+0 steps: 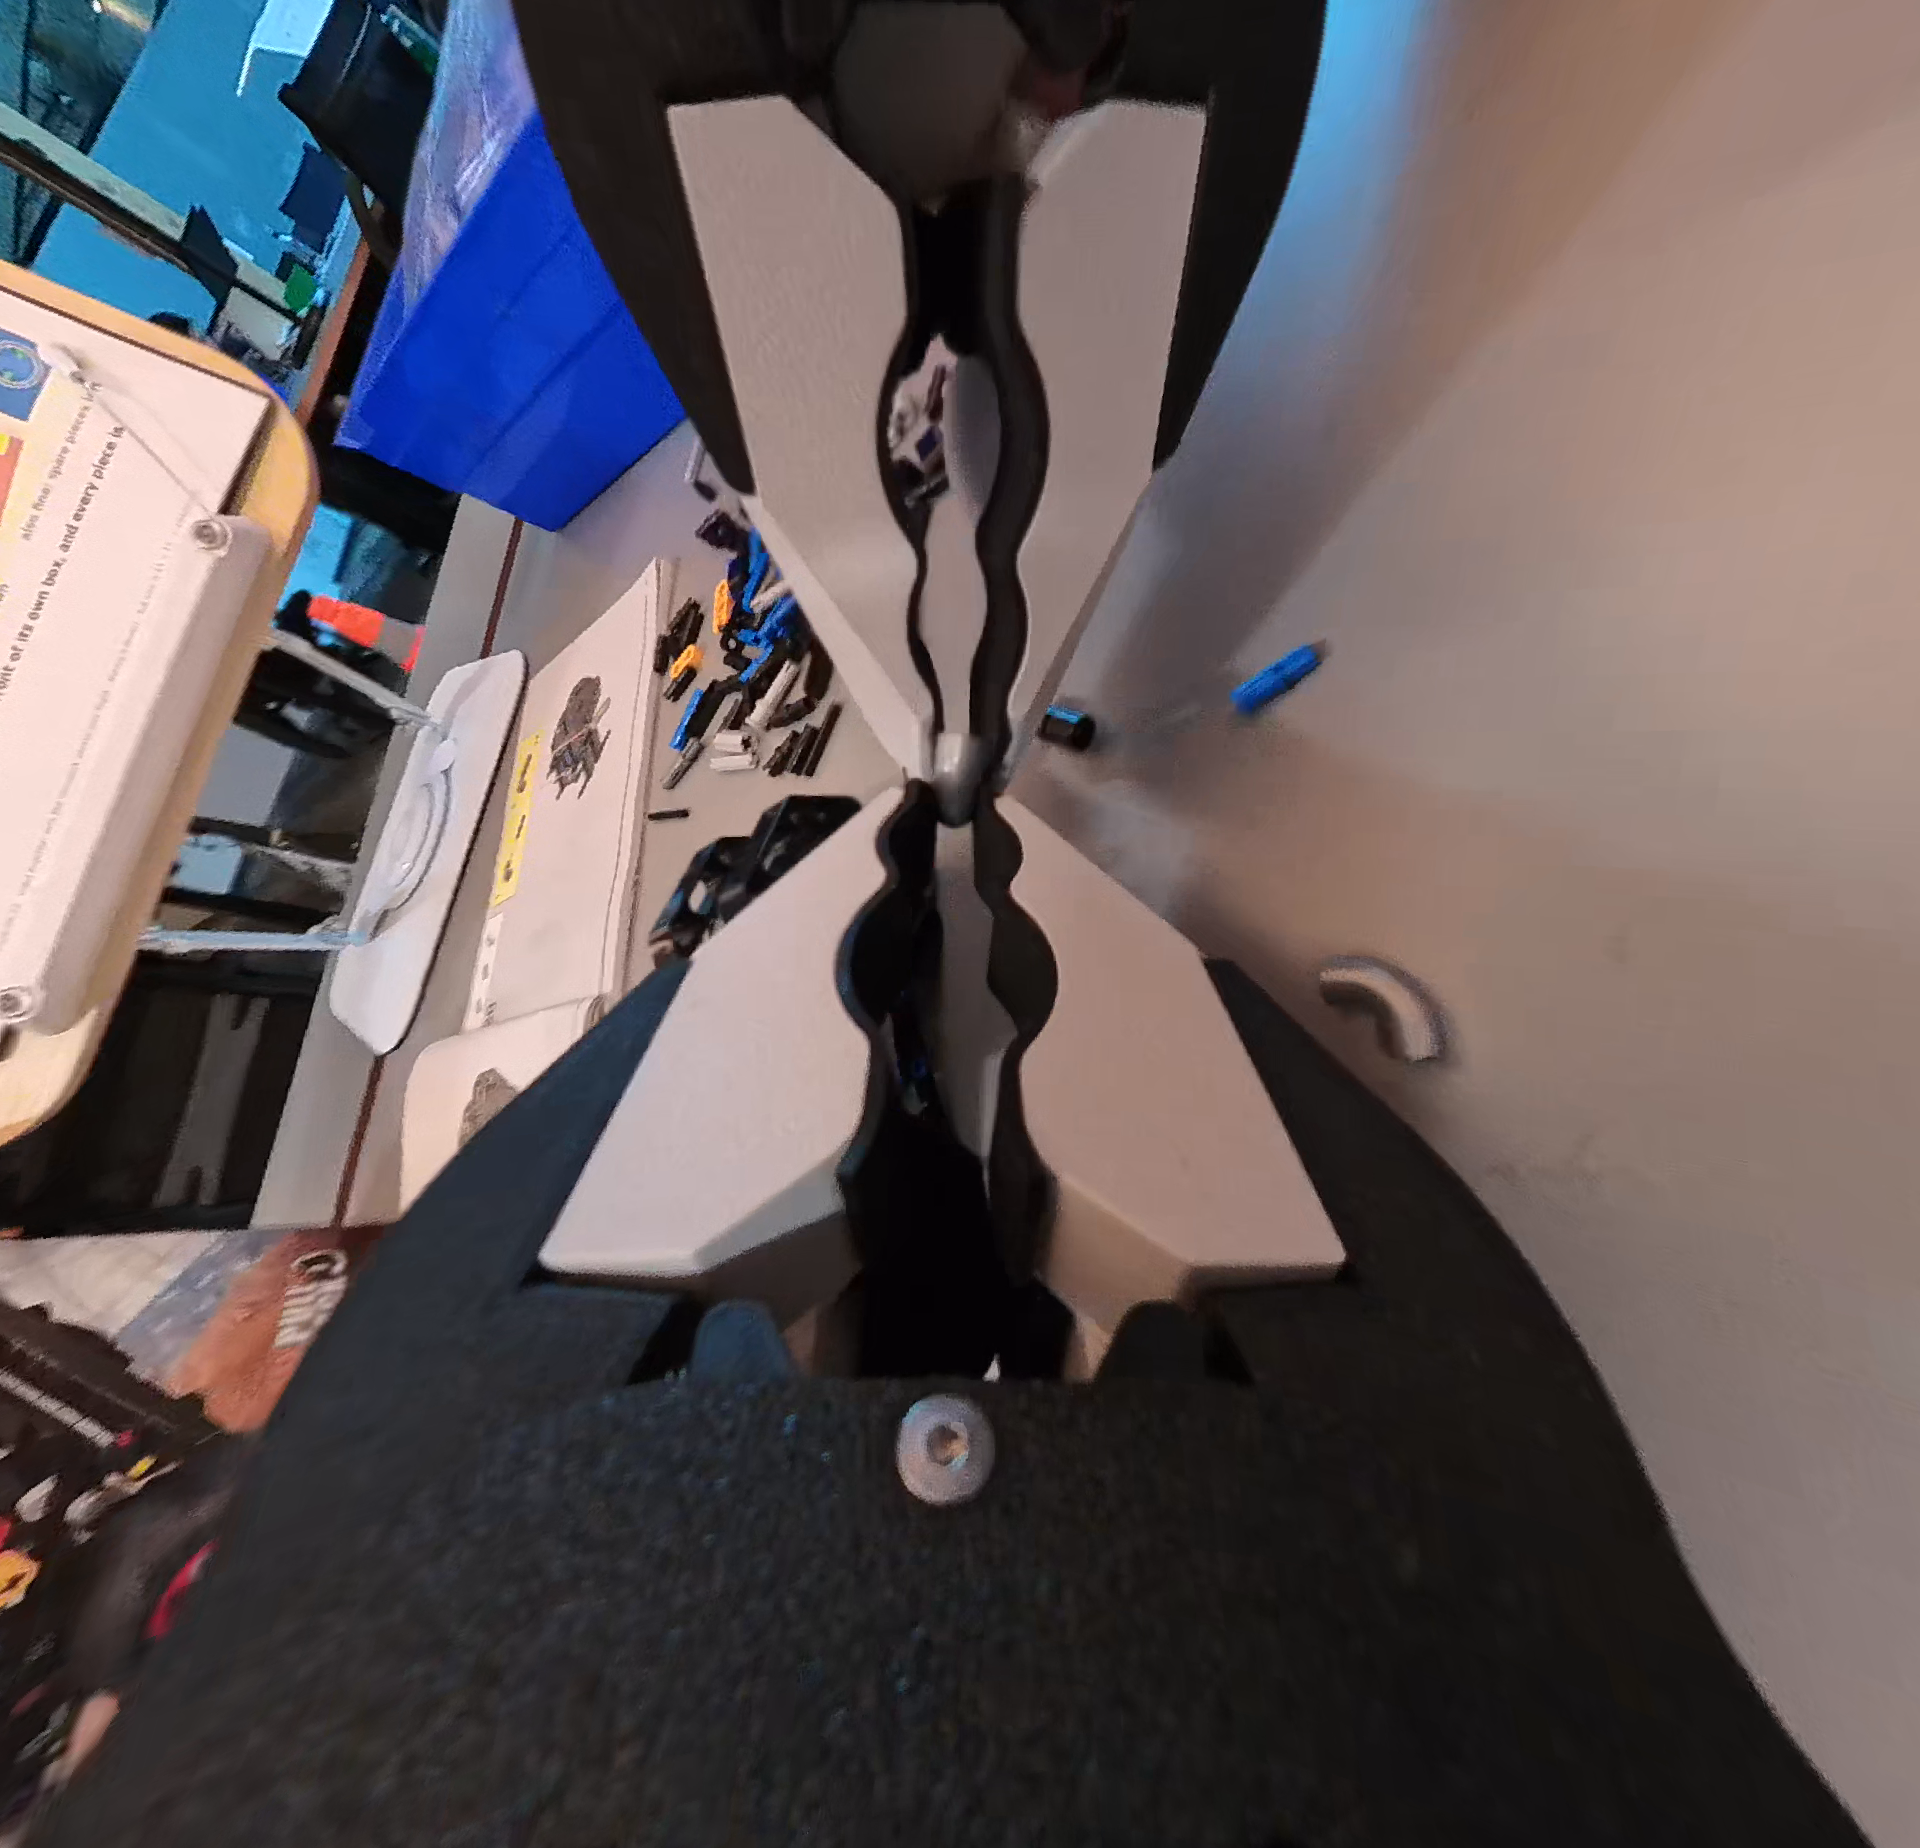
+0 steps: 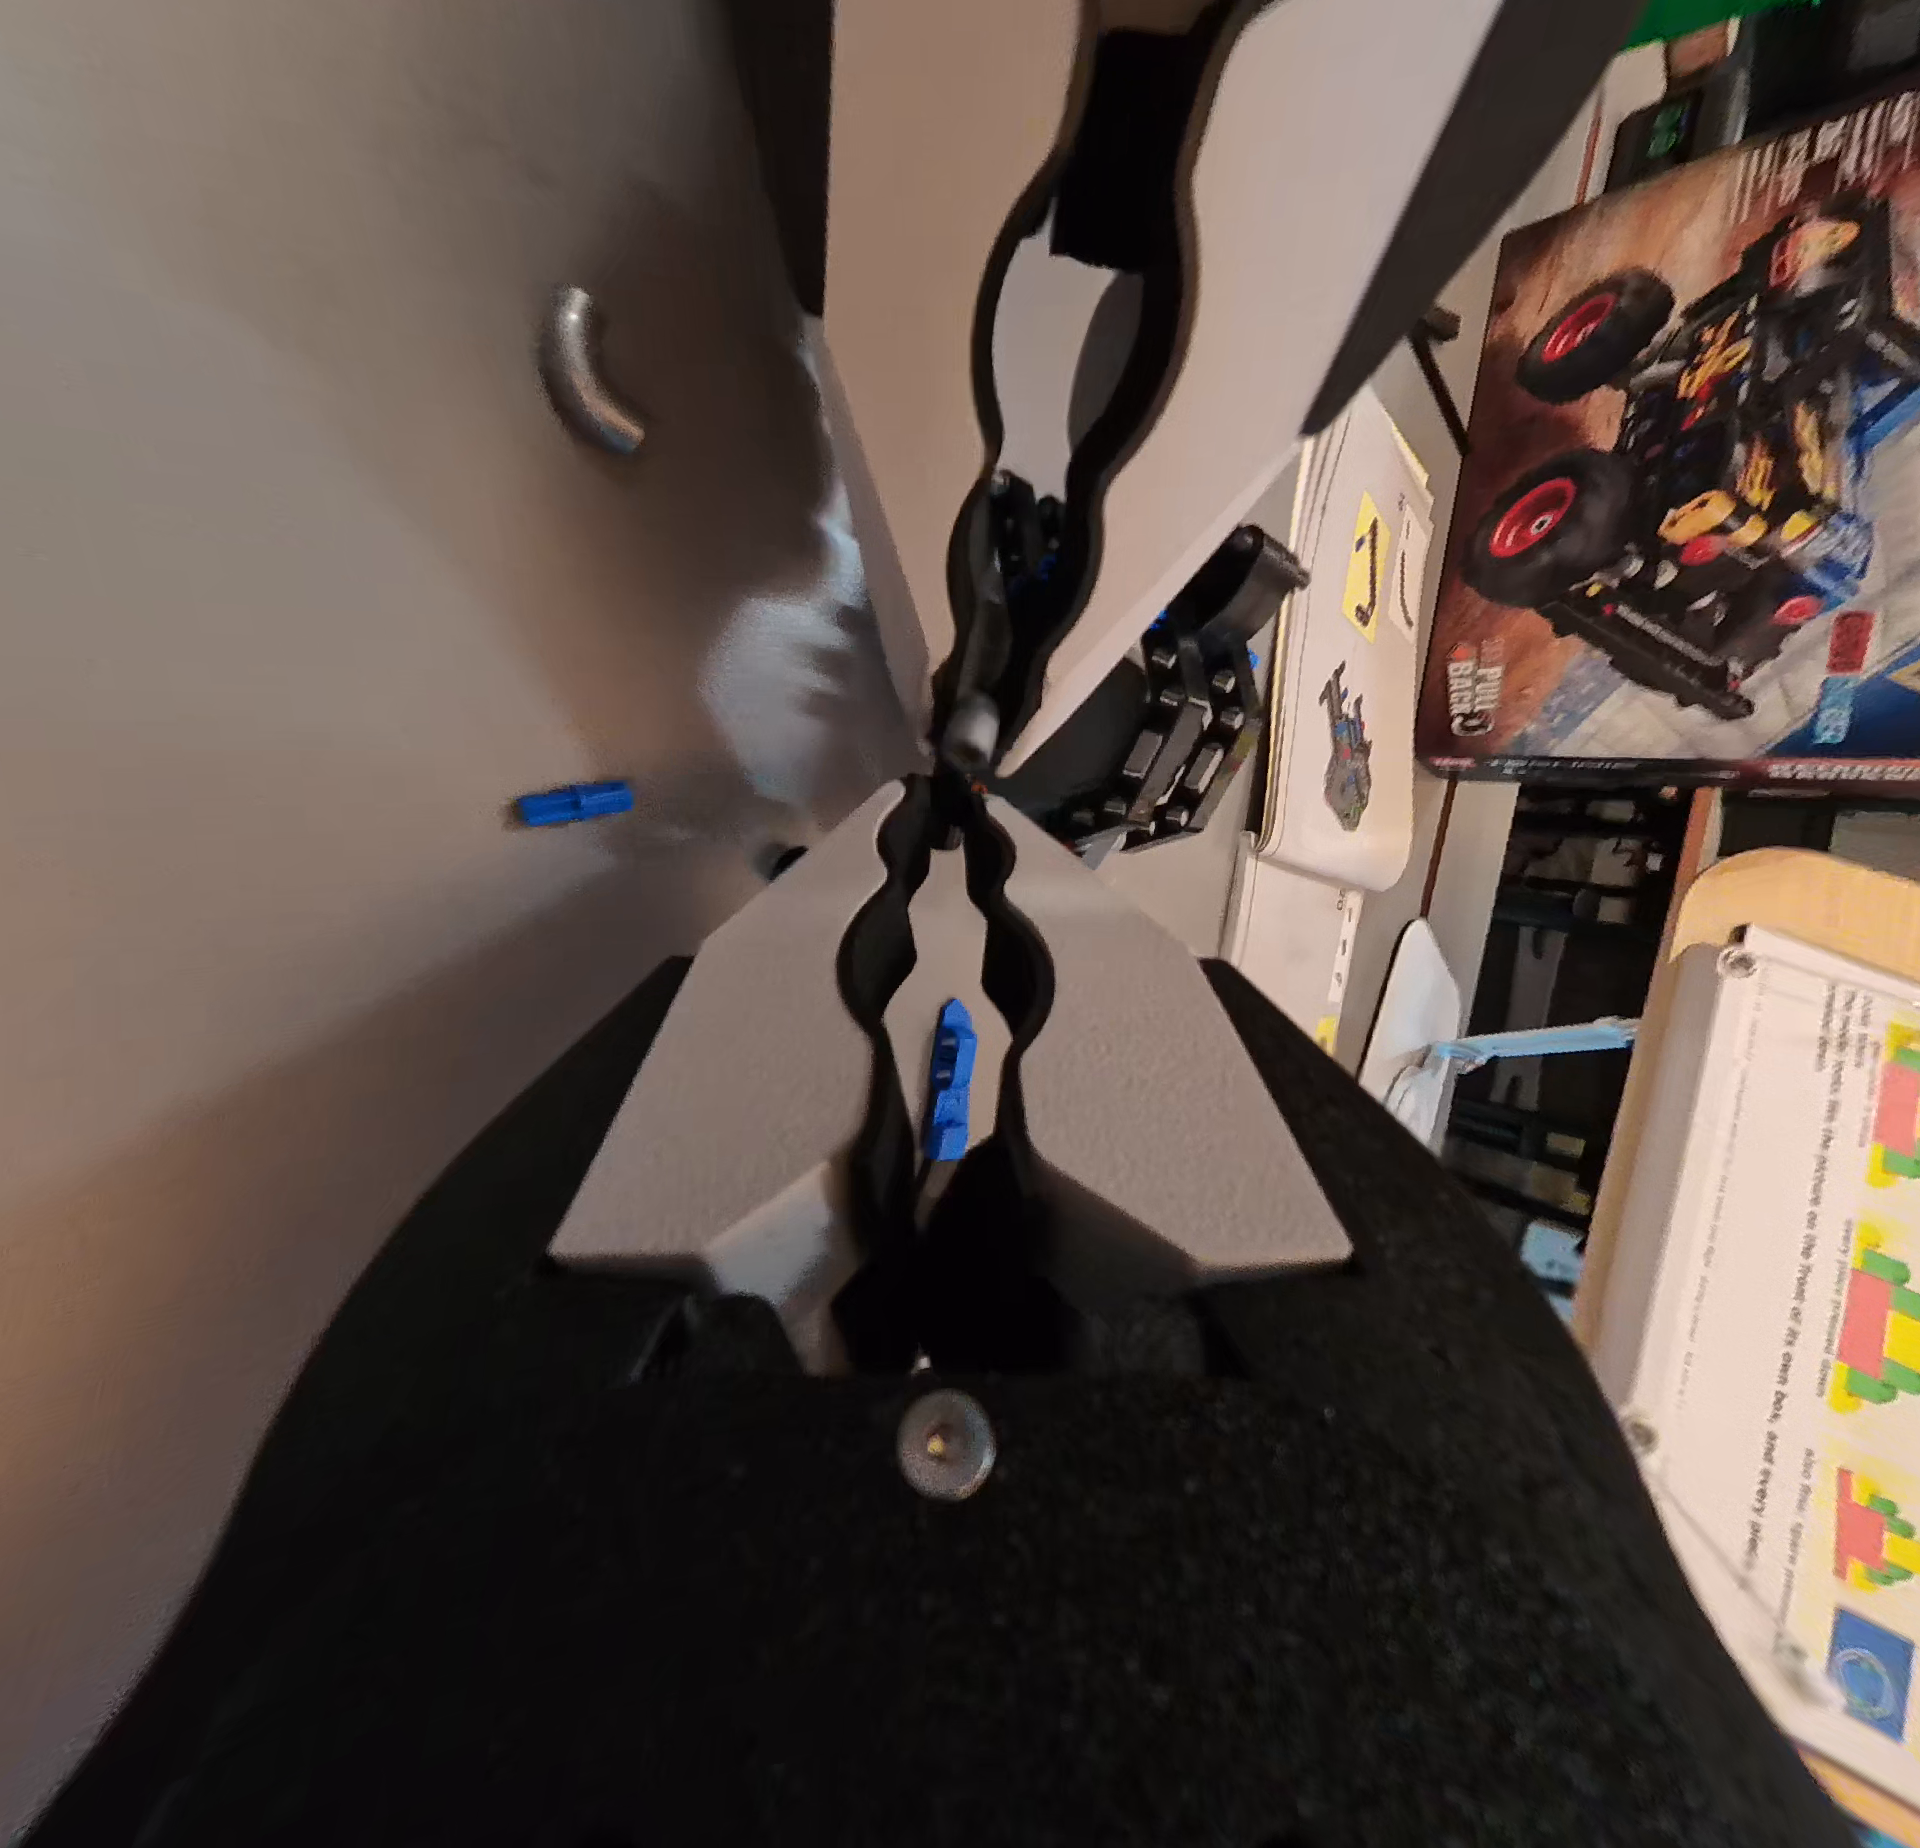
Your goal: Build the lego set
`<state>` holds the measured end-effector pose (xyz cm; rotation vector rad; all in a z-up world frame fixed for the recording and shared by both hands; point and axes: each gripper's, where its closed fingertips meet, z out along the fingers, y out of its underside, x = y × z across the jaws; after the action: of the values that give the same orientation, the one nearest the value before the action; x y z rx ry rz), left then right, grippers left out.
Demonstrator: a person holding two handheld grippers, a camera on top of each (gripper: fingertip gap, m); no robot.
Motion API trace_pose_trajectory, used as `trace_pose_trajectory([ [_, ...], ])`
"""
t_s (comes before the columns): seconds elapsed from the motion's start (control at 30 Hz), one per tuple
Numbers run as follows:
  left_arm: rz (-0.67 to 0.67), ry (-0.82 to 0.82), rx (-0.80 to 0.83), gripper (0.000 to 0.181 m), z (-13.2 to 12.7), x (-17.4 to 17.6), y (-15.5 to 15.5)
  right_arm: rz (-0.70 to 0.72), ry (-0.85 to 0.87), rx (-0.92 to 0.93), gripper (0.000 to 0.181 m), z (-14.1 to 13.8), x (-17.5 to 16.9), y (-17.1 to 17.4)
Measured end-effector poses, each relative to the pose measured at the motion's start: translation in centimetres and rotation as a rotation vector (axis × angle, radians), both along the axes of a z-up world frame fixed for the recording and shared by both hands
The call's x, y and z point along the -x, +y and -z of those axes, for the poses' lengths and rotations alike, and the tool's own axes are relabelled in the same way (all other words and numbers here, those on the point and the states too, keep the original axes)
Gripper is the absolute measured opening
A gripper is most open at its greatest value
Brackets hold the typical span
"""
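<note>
My two grippers meet tip to tip above the grey table [image 1: 1558, 551]. My left gripper [image 1: 951, 811] is shut on a slim black lego part [image 2: 987, 593] that runs between its fingers. A small grey pin [image 1: 961, 759] sits at the end of that part, right where the tips meet. My right gripper [image 2: 943, 811] is shut with its tips on the grey pin [image 2: 977, 733]. A blue piece [image 2: 951, 1092] shows in the gap between the right fingers; I cannot tell whether it is held.
A larger black lego assembly [image 2: 1174, 749] lies beside the instruction booklet [image 2: 1340, 655]. A pile of loose pieces [image 1: 748, 655] is farther back, by a blue bin [image 1: 499, 344]. A blue pin [image 1: 1278, 676], a short black piece [image 1: 1070, 728] and a curved grey piece [image 1: 1382, 1009] lie loose. The set's box [image 2: 1683, 448] stands to the side.
</note>
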<state>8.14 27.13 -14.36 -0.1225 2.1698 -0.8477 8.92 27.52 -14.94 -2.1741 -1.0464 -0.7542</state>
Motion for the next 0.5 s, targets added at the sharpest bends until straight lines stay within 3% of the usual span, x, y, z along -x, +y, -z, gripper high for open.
trace_pose_trajectory([
  [0.03,0.014,0.009,0.025,0.005,-0.3,0.2,-0.2,-0.029,-0.009,-0.015,0.006,-0.2,0.2,0.1],
  [0.2,0.038,0.015,0.102,0.005,-1.1,0.4,-0.2,-0.117,0.151,-0.090,0.006,-1.2,0.4,-0.2],
  [0.5,0.158,0.127,0.540,0.005,-5.9,1.3,-0.4,-0.202,0.572,-0.277,0.006,-5.4,1.8,-0.1],
])
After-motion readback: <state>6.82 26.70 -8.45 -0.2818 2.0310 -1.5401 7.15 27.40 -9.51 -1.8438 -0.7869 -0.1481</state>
